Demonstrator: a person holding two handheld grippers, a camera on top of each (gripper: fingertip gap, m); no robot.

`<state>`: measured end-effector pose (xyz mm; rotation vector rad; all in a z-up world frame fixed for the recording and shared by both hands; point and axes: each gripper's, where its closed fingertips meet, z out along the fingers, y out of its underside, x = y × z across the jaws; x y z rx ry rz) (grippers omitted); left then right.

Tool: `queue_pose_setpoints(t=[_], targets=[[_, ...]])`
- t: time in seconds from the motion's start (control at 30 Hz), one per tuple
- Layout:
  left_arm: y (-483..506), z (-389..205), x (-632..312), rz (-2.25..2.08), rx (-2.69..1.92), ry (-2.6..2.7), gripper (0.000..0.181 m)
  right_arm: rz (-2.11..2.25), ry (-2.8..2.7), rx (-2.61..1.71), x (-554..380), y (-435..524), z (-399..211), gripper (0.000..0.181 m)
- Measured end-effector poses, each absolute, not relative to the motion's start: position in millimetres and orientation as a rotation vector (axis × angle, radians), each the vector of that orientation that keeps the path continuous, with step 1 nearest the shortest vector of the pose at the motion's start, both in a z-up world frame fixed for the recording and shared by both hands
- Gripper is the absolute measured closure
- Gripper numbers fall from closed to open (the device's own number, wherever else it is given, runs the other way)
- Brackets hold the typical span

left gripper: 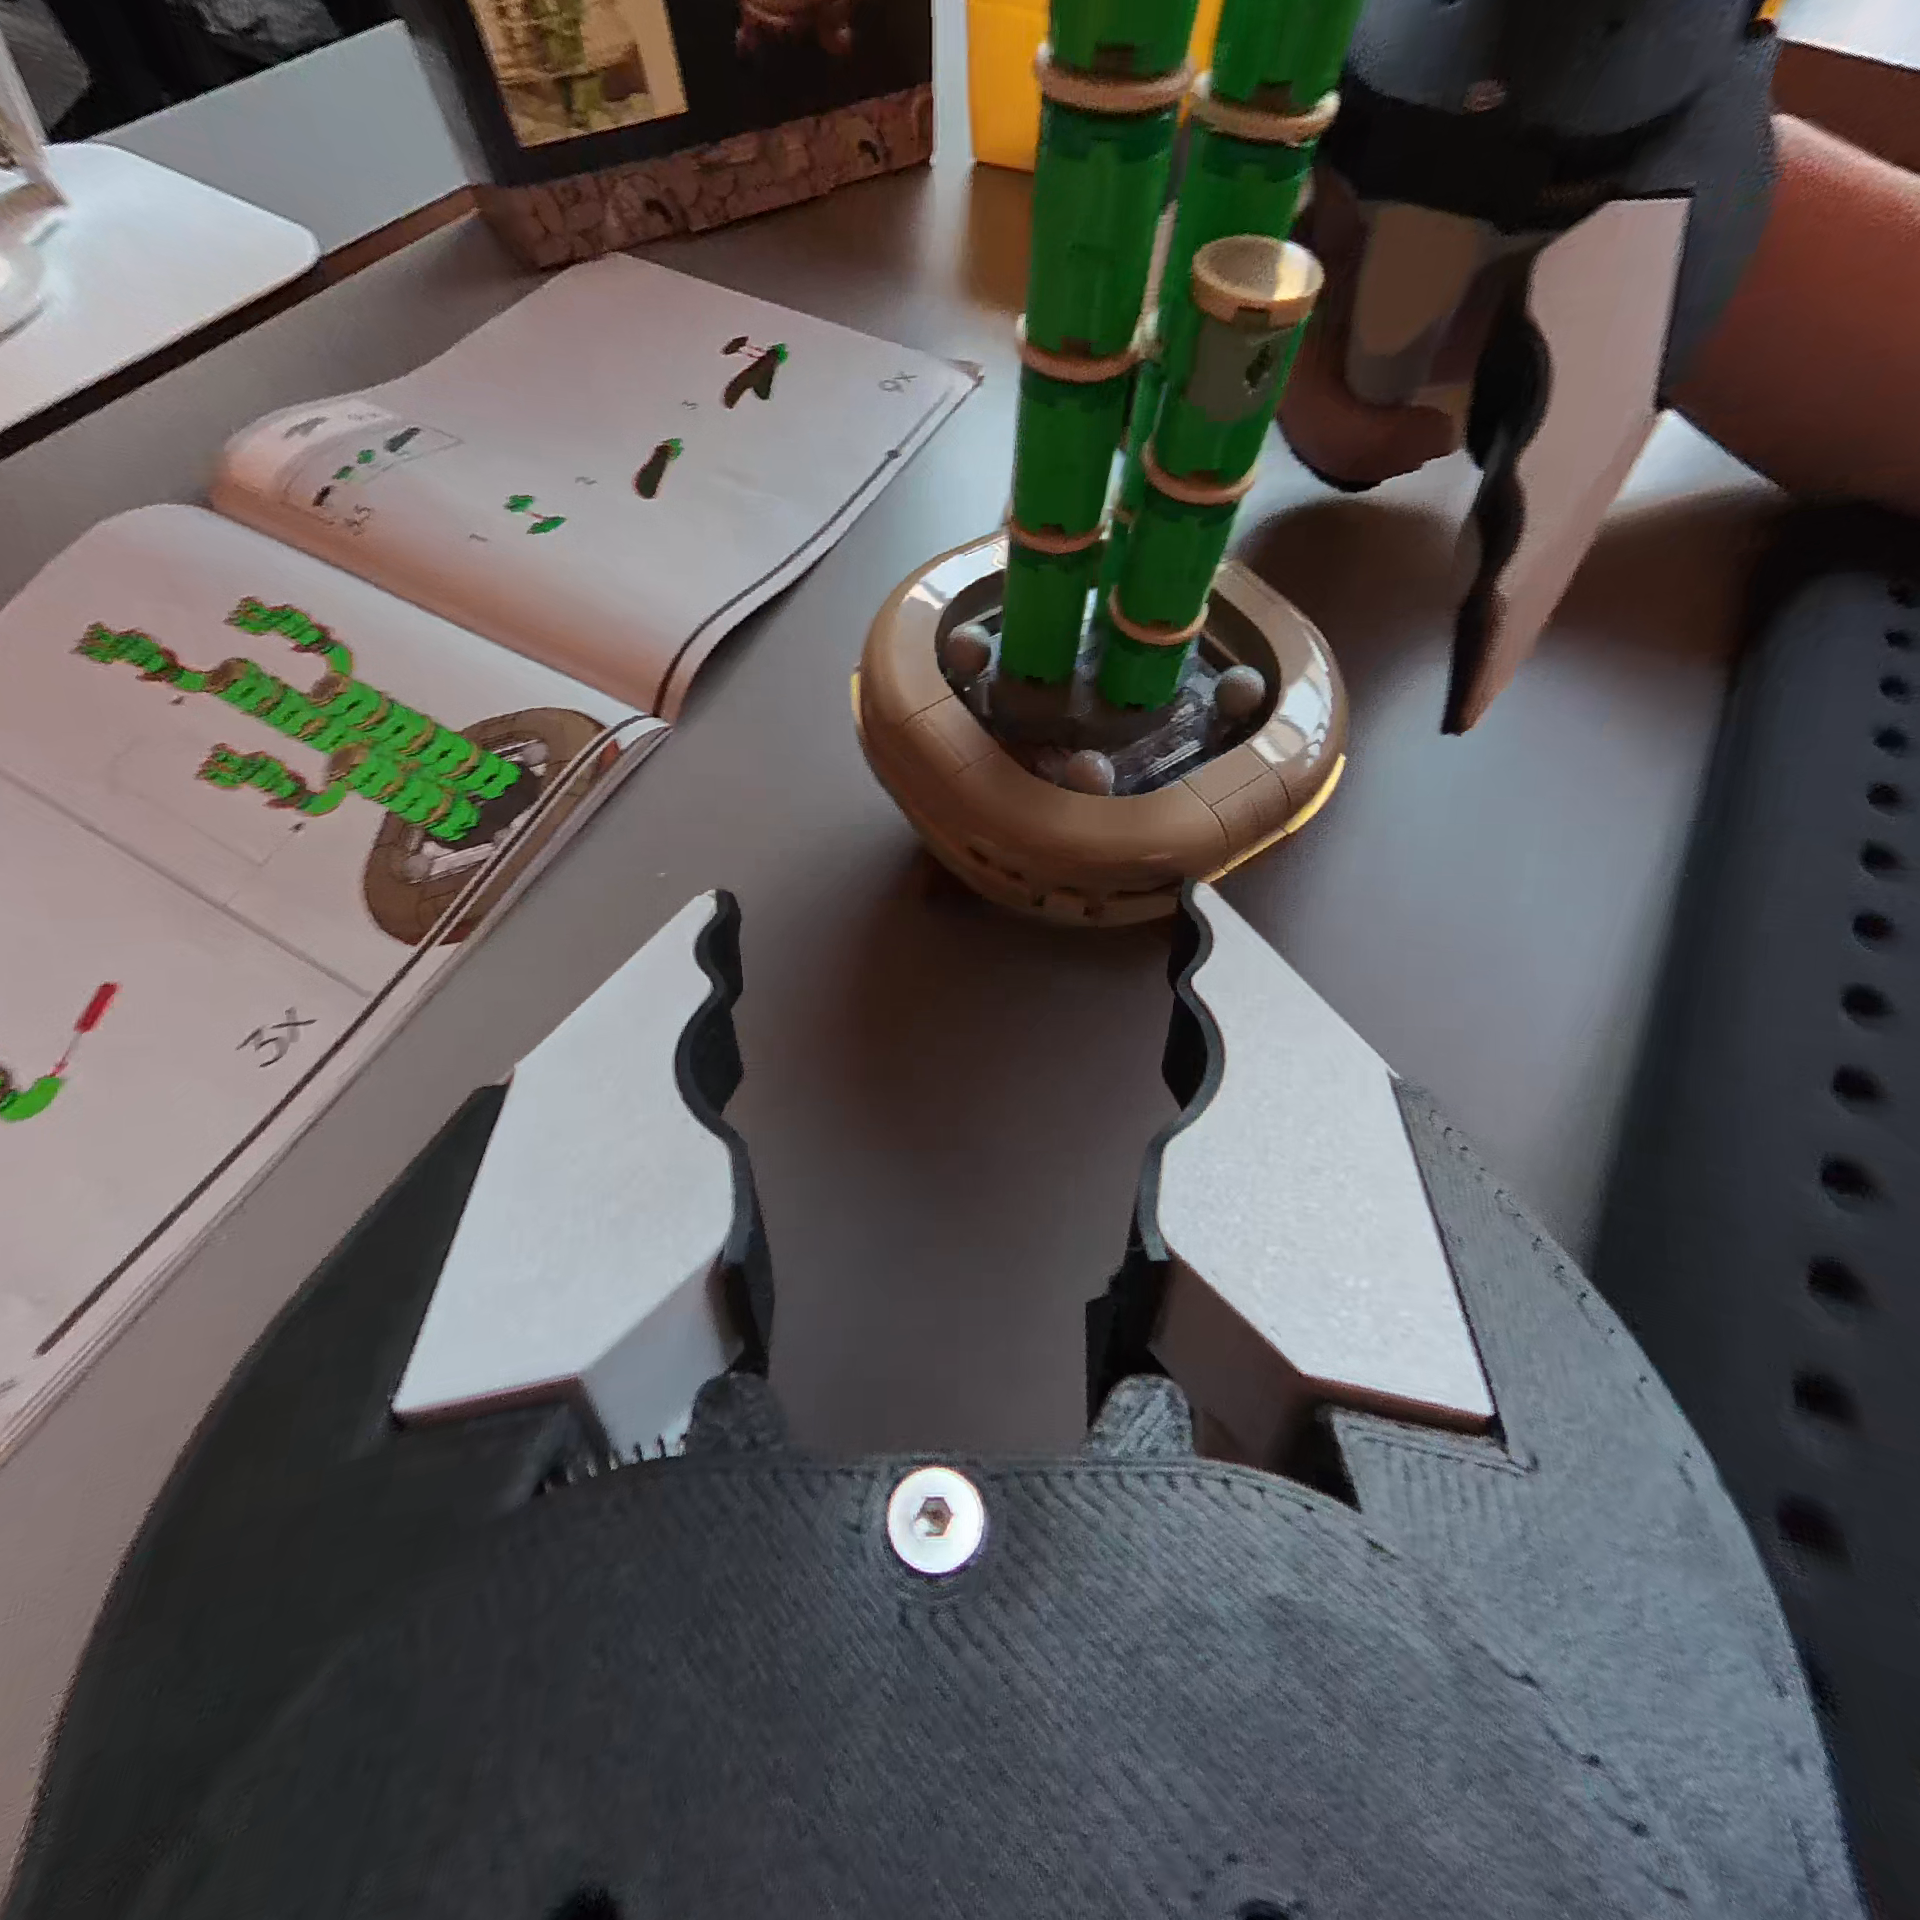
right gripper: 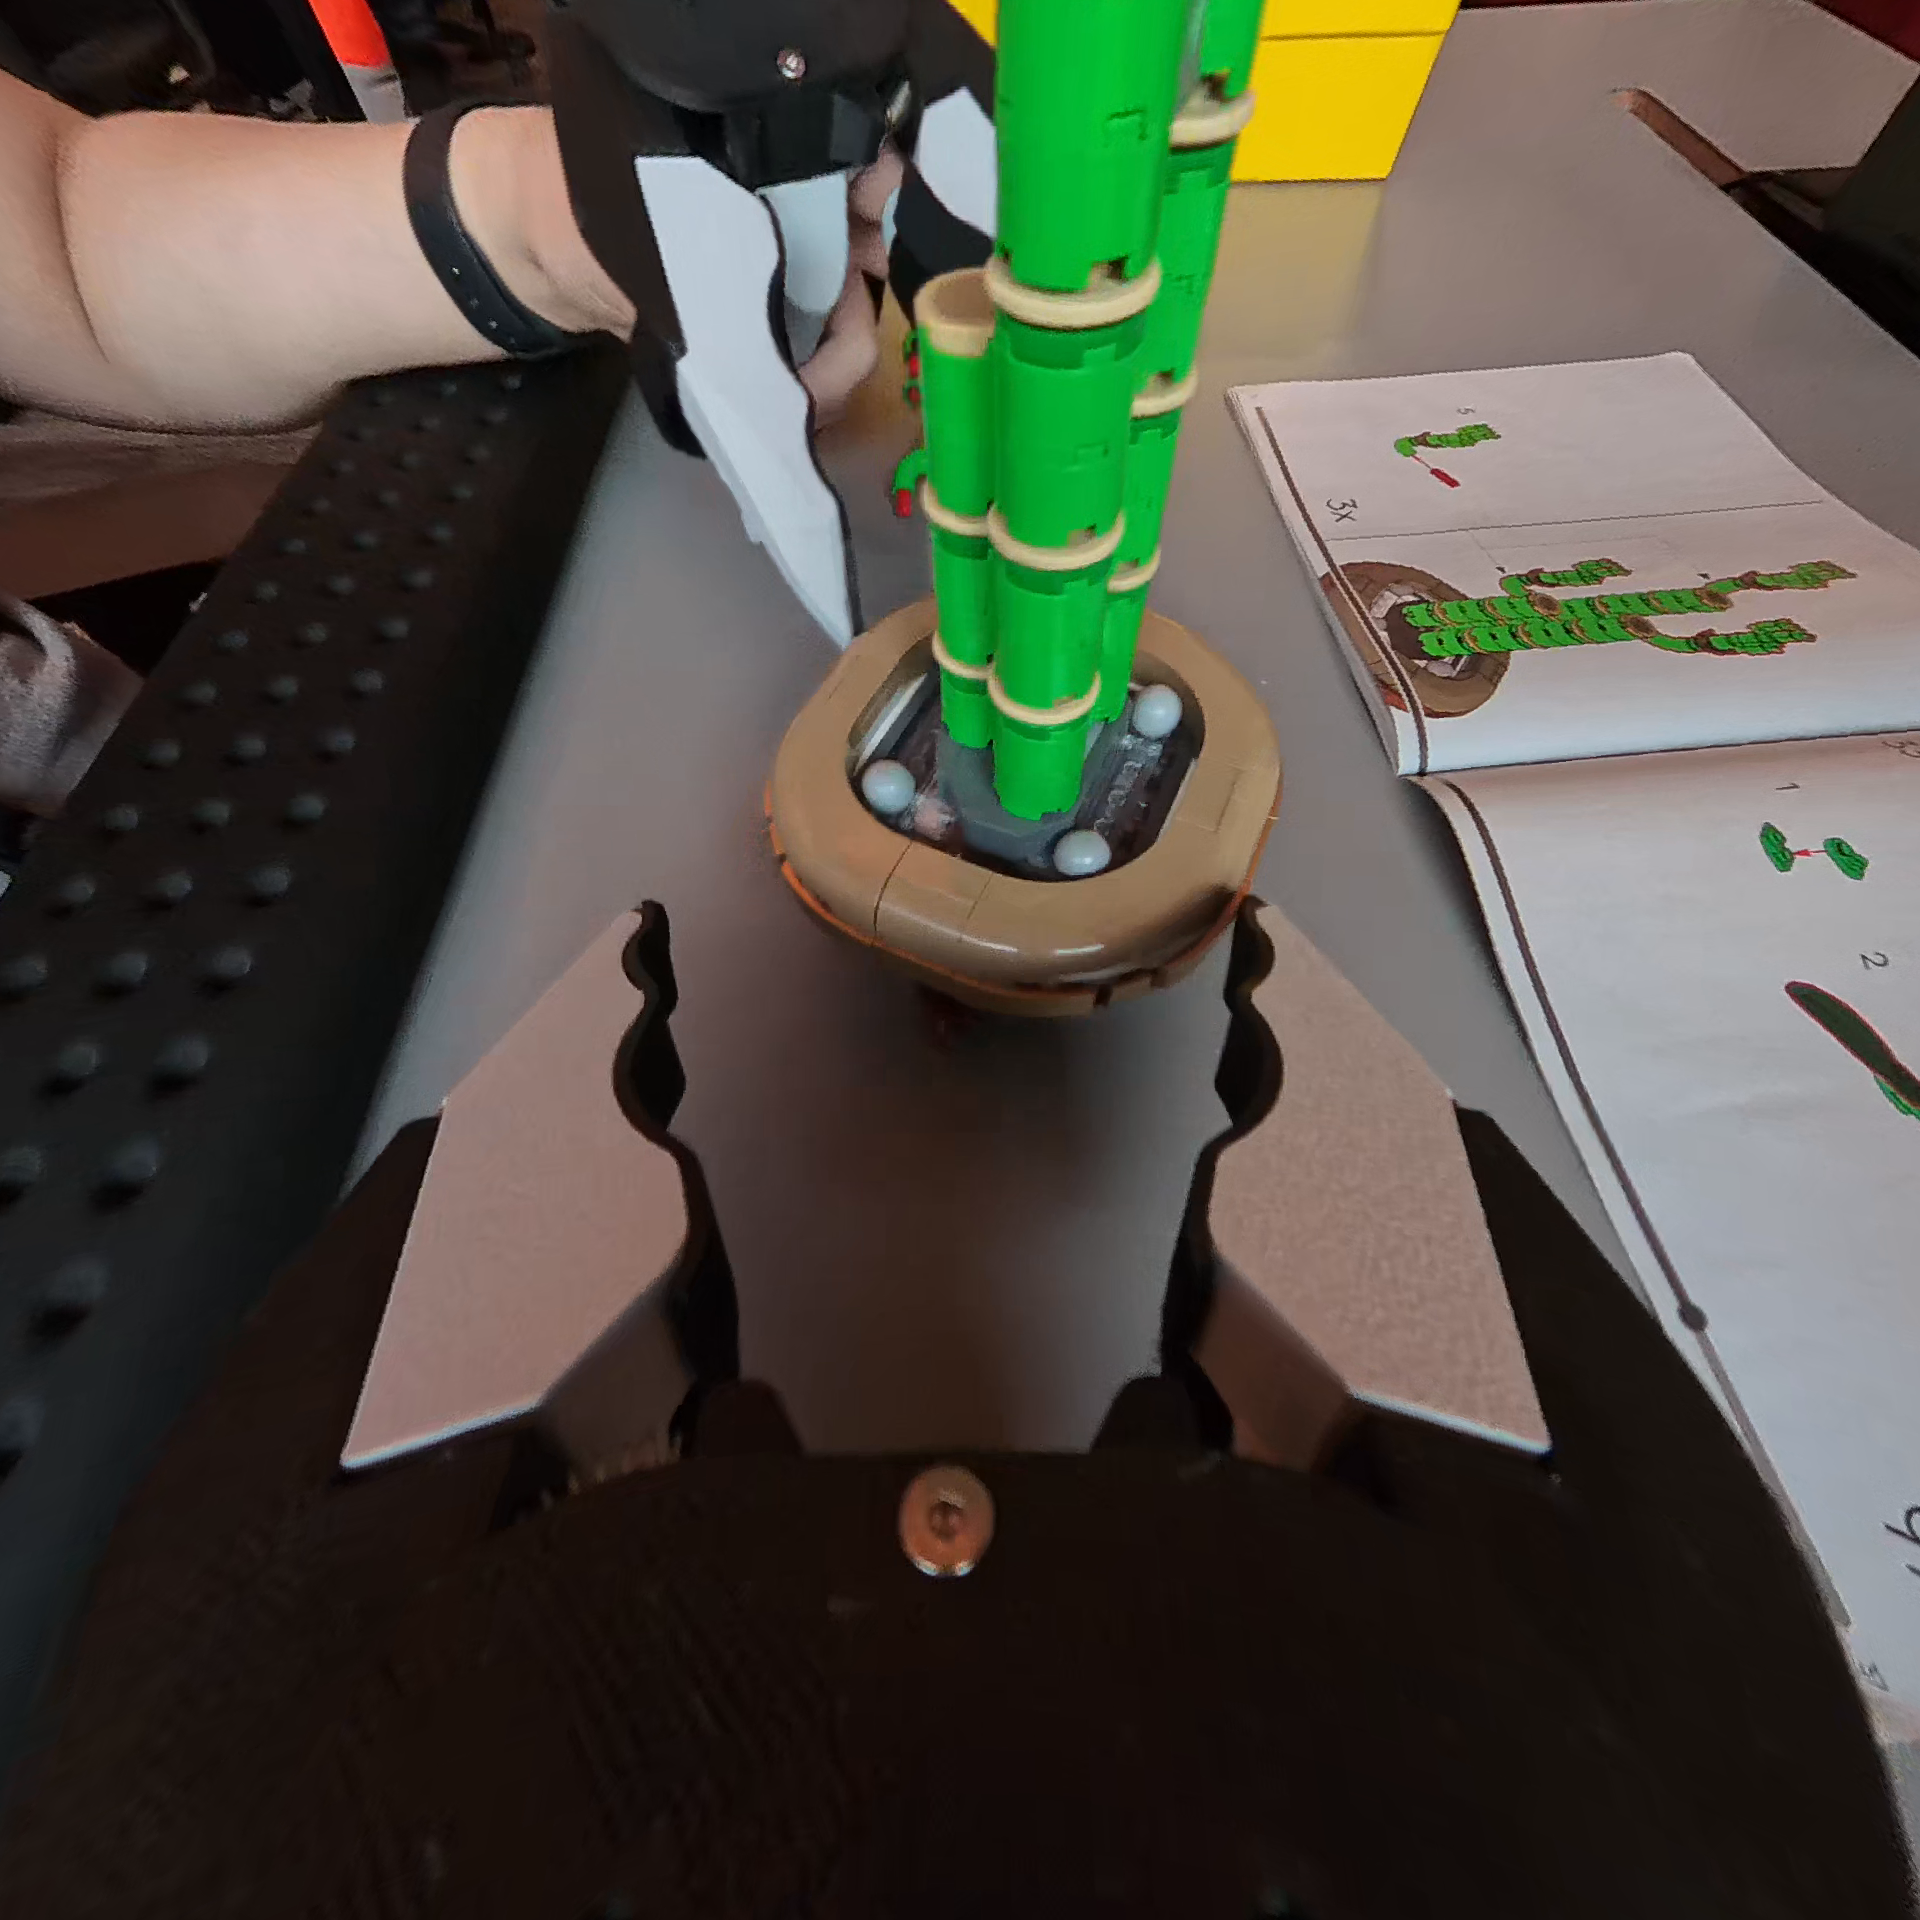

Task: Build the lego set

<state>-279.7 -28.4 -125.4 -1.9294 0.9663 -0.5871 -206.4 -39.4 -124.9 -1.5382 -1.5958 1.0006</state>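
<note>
A tan lego pot [left gripper: 935, 727] stands on the grey table with three green bamboo stalks [left gripper: 1070, 436] in it. The shortest stalk [left gripper: 1236, 395] has a tan cap. My left gripper [left gripper: 956, 904] is open and empty, its fingertips just short of the pot's near side. My right gripper [right gripper: 951, 914] is open and empty, its fingertips on either side of the pot's [right gripper: 1039, 914] near rim. Each gripper faces the other across the pot: the right one shows in the left wrist view [left gripper: 1434, 540], the left one in the right wrist view [right gripper: 852, 436]. Small green pieces with red tips [right gripper: 909, 478] sit on the short stalk.
An open instruction booklet [left gripper: 468, 623] lies beside the pot; it also shows in the right wrist view [right gripper: 1610, 623]. The set's box [left gripper: 707, 125] and a yellow box [right gripper: 1340, 94] stand behind. A black studded panel [right gripper: 208, 779] runs along the table's other side. A person's forearm [right gripper: 260, 239] rests above it.
</note>
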Motion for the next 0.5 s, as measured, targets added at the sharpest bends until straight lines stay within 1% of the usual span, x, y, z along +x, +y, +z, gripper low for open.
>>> queue_pose_setpoints(t=[0.1,0.2,0.37,0.5], targets=[[-21.7,-123.6,-291.9,-0.522,-1.937,0.925,0.103,1.001,-1.601,-1.549,-203.2,-44.0,-124.3,0.077],[-17.2,-118.8,-300.0,-0.519,-1.94,0.864,0.112,1.008,-1.595,-1.535,-201.2,-45.8,-120.1,0.083],[-34.5,-103.1,-284.5,-0.808,-1.908,0.845,0.11,1.009,-1.503,-1.541,-204.9,-31.5,-116.1,0.082],[-42.0,-105.5,-275.4,-0.851,-1.907,0.887,0.109,0.985,-1.545,-1.527,-210.0,-36.3,-122.5,0.083]])
